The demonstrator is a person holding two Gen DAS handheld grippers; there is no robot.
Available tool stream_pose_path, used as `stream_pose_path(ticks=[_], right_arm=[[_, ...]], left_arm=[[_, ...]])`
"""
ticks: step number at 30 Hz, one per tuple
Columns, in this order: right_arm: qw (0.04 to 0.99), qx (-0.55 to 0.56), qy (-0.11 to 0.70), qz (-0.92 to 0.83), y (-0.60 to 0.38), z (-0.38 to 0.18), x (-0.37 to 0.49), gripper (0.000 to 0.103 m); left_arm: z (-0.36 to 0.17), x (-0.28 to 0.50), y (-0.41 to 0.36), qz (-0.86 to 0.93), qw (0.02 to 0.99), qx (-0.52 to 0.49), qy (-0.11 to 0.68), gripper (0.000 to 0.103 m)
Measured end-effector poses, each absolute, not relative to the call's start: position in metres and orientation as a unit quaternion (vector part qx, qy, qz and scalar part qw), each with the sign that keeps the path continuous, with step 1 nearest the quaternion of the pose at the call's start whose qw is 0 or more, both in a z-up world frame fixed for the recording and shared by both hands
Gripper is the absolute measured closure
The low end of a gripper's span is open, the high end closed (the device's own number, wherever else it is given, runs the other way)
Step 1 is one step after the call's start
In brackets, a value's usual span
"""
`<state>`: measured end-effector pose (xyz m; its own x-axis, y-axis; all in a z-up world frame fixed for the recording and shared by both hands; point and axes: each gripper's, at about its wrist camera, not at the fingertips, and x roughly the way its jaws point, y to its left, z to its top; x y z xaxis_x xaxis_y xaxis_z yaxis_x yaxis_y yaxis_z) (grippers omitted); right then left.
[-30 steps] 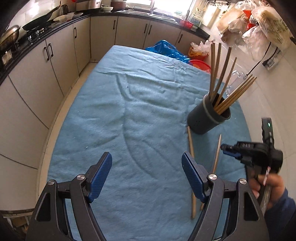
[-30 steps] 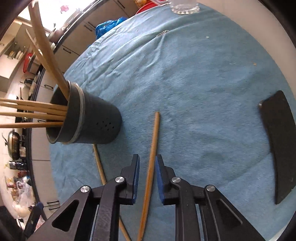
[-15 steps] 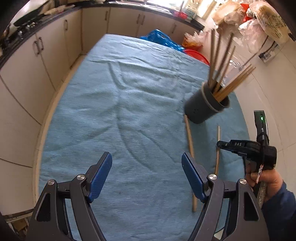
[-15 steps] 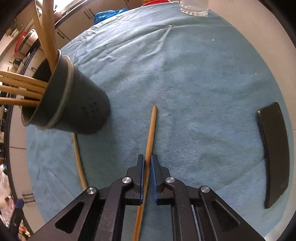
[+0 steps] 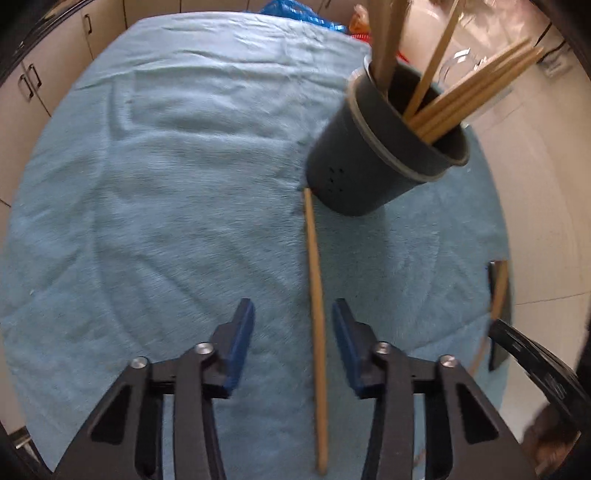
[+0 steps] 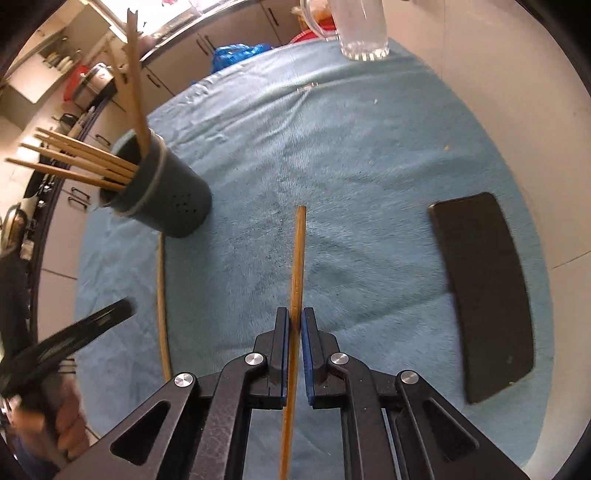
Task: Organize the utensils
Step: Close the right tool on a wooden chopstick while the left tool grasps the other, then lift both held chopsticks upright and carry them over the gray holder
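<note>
Wooden chopstick [image 6: 297, 266] clamped in right claw [image 6: 294, 325]

Blue towel [image 6: 369, 155] covers the tabletop, creased at far end. Flat black slab [image 6: 484, 291] lies on it w/ clear glass [image 6: 364, 33] well beyond at far edge. Blue plastic bag [image 6: 236, 53] behind that; beige cabinets [image 5: 26, 85] along the wall.
</note>
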<state>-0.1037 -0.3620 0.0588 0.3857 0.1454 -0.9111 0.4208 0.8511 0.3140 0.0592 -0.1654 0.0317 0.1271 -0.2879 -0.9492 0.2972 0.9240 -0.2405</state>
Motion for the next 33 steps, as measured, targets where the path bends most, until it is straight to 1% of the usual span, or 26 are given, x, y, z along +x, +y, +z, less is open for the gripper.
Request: stream_pose_path(ticks=[2,4,5,6,8,13,17,25,29,33], right_arm=[[0.798,0.255,0.541,-0.080,-0.365,0.064,-0.106,0.096],[0.803,0.253,0.534,-0.074,-0.369,0.071,-0.110,0.096],[0.805,0.254,0.531,-0.070,-0.371,0.074,-0.111,0.096],[0.807,0.254,0.529,-0.067,-0.373,0.076,-0.114,0.096],[0.809,0.256,0.525,-0.062,-0.379,0.078,-0.115,0.096],[0.815,0.266,0.513,-0.046,-0.387,0.080,-0.115,0.096],[0.826,0.271,0.494,-0.028,-0.388,0.088,-0.114,0.096],[0.866,0.252,0.431,0.013,-0.372,0.118,-0.113,0.097],[0.878,0.240,0.413,0.029,-0.360,0.129,-0.110,0.097],[0.884,0.235,0.403,0.034,-0.357,0.133,-0.107,0.097]], left_arm=[[0.025,0.062,-0.179,-0.186,0.751,0.017,0.633,0.066],[0.019,0.065,-0.192,-0.184,0.747,0.026,0.639,0.068],[0.020,0.066,-0.196,-0.178,0.756,0.034,0.629,0.071],[0.020,0.066,-0.201,-0.171,0.760,0.046,0.625,0.077],[0.021,0.067,-0.207,-0.155,0.766,0.062,0.621,0.096],[0.031,0.049,-0.194,-0.150,0.778,0.044,0.609,0.097],[0.070,0.021,-0.170,-0.155,0.809,0.009,0.568,0.097],[0.143,-0.015,-0.144,-0.148,0.856,-0.014,0.495,0.097],[0.165,-0.029,-0.135,-0.149,0.868,-0.018,0.474,0.097],[0.173,-0.027,-0.134,-0.153,0.874,-0.011,0.461,0.097]])
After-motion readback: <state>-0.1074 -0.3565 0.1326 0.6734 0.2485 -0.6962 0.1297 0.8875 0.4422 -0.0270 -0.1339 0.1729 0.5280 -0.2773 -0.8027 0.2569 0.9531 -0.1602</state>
